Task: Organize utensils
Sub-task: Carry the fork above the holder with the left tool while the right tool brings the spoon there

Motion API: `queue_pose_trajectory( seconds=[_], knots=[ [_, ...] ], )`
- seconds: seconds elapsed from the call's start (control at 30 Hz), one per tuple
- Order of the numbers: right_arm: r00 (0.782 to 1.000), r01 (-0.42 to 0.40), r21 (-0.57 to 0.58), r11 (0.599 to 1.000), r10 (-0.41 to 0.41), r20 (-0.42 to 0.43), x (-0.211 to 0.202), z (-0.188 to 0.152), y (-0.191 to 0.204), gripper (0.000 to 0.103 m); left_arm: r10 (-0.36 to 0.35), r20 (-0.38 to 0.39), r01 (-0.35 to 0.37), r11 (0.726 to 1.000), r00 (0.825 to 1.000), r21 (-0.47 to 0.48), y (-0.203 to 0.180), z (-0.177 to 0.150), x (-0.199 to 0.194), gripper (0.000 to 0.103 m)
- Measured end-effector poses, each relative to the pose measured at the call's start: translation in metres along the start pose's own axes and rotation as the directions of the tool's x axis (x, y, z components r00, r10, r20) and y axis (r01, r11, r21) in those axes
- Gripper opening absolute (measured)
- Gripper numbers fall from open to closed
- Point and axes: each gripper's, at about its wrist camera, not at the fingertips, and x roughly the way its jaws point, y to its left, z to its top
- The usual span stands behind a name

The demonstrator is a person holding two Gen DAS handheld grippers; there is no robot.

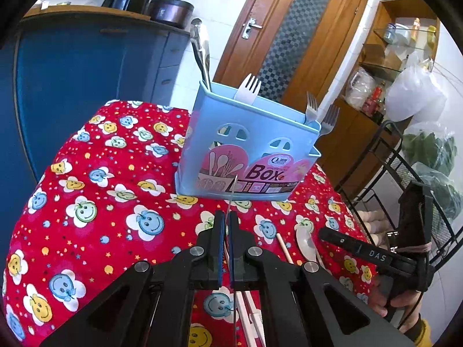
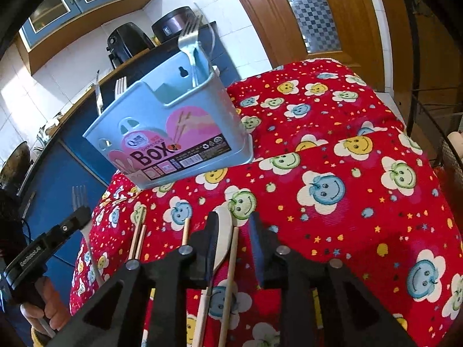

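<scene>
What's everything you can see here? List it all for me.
utensil box: one, light blue, standing on the cloth
metal forks: two, silver, upright in the box's right end
plastic fork: one, white, middle of the box
long utensils: apparently two, silver, box's left end
spoon: one, white, lying on the cloth
chopsticks: several, pale wood, on the cloth
cloth: one, red with smiley flowers
door: one, brown, behind
cabinet: one, blue, left
wire rack: one, black, right
left gripper: black, shut on a held fork
right gripper: black, open over the spoon
</scene>
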Motion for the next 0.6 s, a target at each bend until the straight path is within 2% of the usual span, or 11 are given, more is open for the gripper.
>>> queue_pose_trajectory(
  seconds=[0.13,0.23,0.6],
  knots=[
    [0.997,-0.054,-0.009,0.998,0.054,-0.050,-0.003,-0.007,0.010,0.025,-0.005,0.000,0.005,1.000,1.000,0.005,-0.002,-0.001,0.000,0.002],
    [0.993,-0.066,-0.024,0.998,0.063,-0.100,-0.002,-0.015,0.018,0.025,-0.009,0.002,0.009,1.000,1.000,0.005,-0.002,-0.001,-0.001,0.002],
    [0.982,0.020,-0.077,0.997,-0.034,-0.185,0.015,-0.022,0.025,0.023,-0.017,0.022,0.017,1.000,1.000,0.009,-0.003,0.000,-0.009,0.002]
  ],
)
